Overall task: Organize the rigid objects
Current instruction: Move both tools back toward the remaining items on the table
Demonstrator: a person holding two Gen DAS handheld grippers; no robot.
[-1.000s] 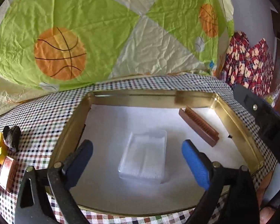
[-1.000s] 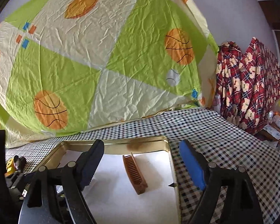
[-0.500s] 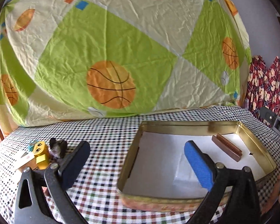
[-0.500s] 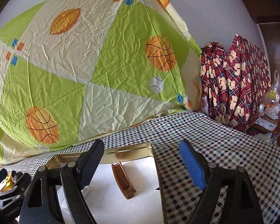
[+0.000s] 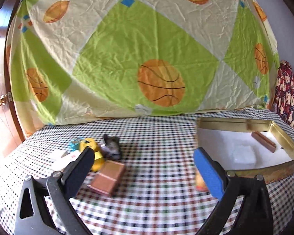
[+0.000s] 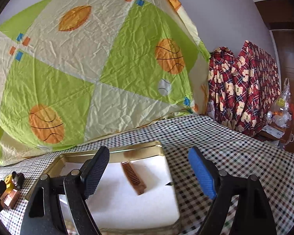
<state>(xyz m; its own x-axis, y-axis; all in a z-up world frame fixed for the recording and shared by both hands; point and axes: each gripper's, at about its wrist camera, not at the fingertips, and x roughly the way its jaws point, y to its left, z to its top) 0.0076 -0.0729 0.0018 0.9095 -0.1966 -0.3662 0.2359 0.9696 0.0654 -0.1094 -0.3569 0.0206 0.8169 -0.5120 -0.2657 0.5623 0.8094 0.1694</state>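
Brown comb (image 6: 134,177) lies flat in gold tin (image 6: 115,153), long axis running toward the tin's back wall; both grippers' fingers (image 5: 82,162) released, empty. Checkered surface (image 5: 156,137); basketball-print sheet (image 5: 147,49) behind.

comb (image 5: 263,142) in tin (image 5: 233,121) | toys (image 5: 94,152) left of tin

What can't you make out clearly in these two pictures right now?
- Yellow toy, left wrist view: motion blur, partly behind a finger of the left hand-held gripper.
- Dark object beside it: blurred, unidentifiable.
- Gold tin, right wrist view: near-left part hidden by right hand-held gripper.
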